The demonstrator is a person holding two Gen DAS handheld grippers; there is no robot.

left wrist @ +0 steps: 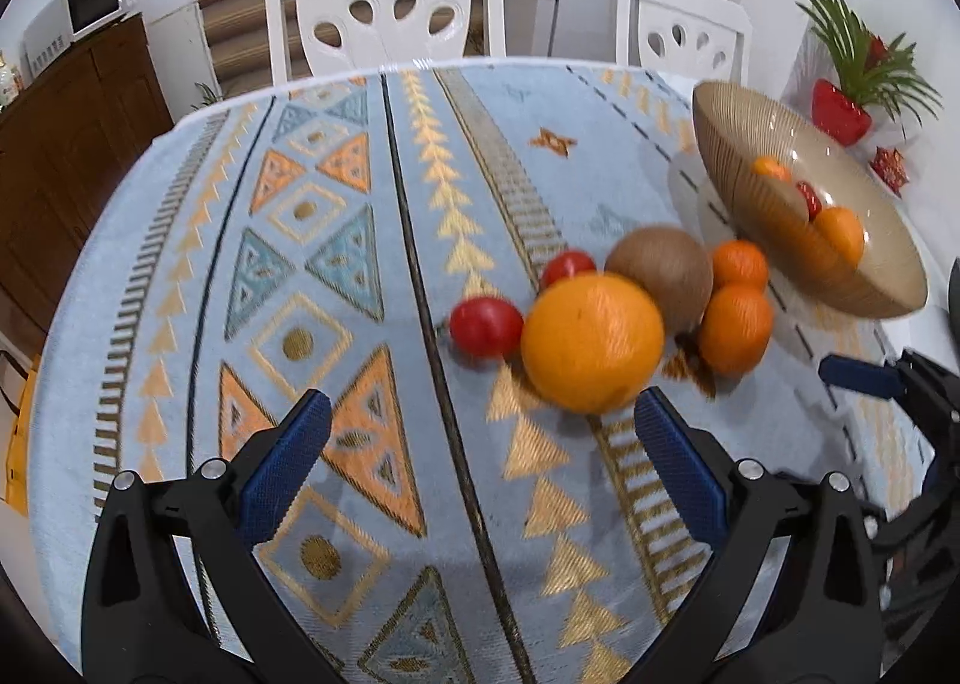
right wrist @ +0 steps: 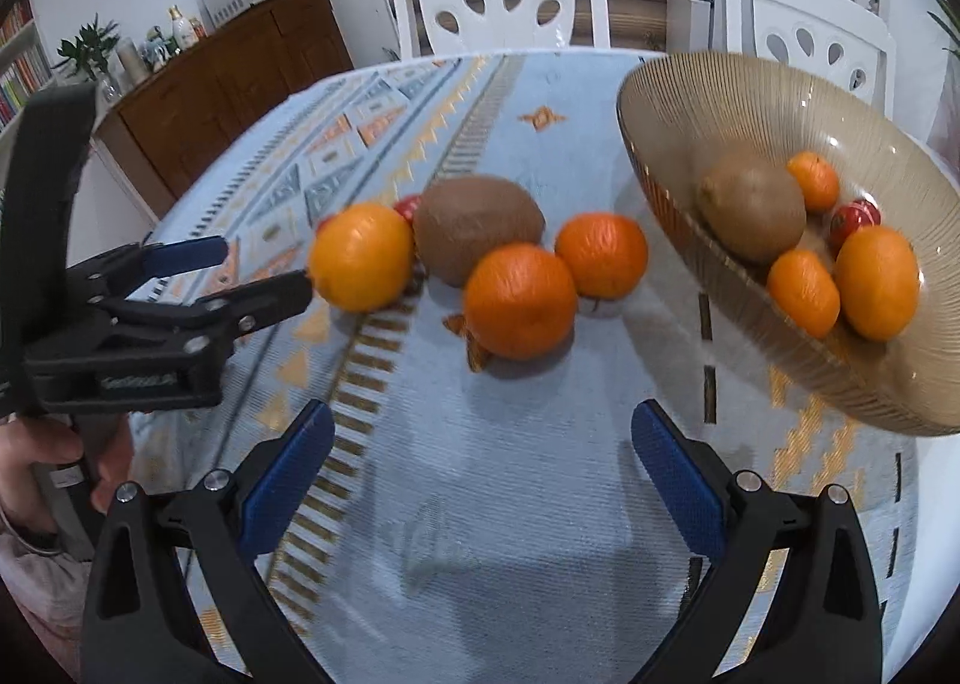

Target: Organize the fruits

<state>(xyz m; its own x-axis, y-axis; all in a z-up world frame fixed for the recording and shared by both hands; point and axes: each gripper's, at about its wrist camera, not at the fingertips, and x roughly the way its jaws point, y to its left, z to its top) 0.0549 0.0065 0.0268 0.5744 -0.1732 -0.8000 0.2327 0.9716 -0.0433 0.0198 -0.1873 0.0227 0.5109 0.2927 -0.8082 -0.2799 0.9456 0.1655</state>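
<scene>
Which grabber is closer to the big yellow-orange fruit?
Left. The left gripper is open right in front of the big orange, one finger nearly touching. The right gripper sits farther back, facing the two tangerines.

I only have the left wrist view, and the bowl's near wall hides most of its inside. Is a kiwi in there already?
Observer: Yes, one kiwi lies inside the bowl.
Operator: I count two orange fruits in there. Right?
Observer: Three: two bowl mandarins and a larger orange.
Operator: Is the right gripper holding anything?
Observer: No. The right gripper is open and empty, its fingers over bare cloth short of the two table mandarins.
</scene>
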